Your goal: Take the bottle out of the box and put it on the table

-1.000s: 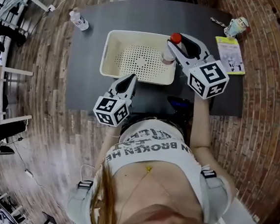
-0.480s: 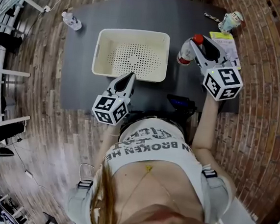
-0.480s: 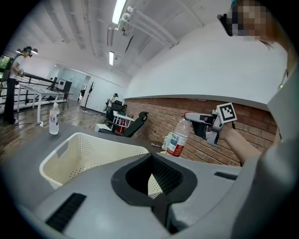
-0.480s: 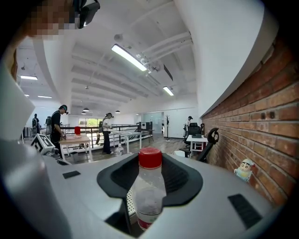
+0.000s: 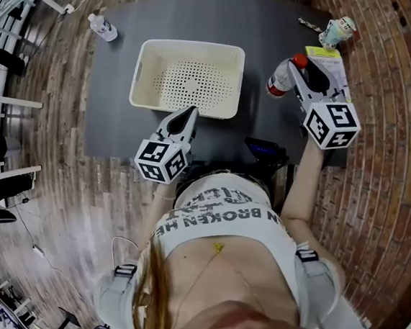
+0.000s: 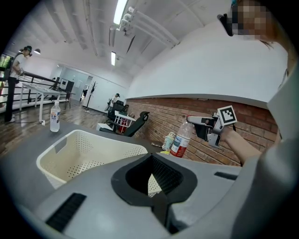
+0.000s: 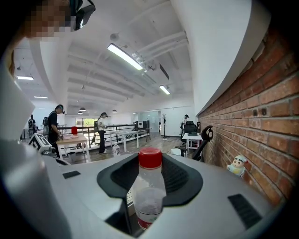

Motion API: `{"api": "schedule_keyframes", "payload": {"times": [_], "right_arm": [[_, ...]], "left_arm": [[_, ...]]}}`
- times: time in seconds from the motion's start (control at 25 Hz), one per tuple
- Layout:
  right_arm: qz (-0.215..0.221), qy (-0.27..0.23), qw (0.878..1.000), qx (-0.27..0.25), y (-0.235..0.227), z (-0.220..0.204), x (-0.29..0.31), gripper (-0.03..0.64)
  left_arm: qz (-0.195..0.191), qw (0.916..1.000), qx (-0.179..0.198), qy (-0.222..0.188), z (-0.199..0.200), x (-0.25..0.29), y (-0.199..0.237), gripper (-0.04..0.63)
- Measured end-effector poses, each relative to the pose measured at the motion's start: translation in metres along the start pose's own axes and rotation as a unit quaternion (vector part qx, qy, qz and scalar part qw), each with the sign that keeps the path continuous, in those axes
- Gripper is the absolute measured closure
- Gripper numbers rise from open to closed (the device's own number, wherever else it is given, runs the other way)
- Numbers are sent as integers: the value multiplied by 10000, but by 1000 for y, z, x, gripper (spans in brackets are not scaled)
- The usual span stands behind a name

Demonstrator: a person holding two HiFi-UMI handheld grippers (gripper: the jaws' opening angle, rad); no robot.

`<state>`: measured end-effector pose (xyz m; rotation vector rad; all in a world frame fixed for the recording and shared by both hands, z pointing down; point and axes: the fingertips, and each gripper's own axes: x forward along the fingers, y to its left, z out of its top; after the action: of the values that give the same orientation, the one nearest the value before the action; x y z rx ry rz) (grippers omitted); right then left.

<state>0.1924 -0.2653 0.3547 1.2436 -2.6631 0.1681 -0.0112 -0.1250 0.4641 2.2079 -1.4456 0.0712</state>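
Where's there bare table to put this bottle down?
Bare table lies between the basket and the bottle in the right gripper, and beyond the basket. The far right corner is crowded: booklet, cup.

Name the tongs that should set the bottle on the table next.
Right. The right tongs clamp the red-capped bottle over bare table, clear of the cream basket. The left tongs hold nothing and sit at the basket's near edge.

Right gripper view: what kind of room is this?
Probably a big open workshop or lab: a brick wall, long ceiling lights, and tables with people standing at them.
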Motion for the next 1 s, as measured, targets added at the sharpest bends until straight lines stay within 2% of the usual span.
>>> {"api": "schedule_keyframes", "payload": {"times": [0.64,1.0], "right_arm": [[-36,167,9998,68,-12,-15,2,469],[-88,586,9982,-39,-17,-55,12,471]], "left_arm": [[84,10000,-30,-4,-3,2,-1,592],[57,10000,-16,47,-2,8,0,592]]}}
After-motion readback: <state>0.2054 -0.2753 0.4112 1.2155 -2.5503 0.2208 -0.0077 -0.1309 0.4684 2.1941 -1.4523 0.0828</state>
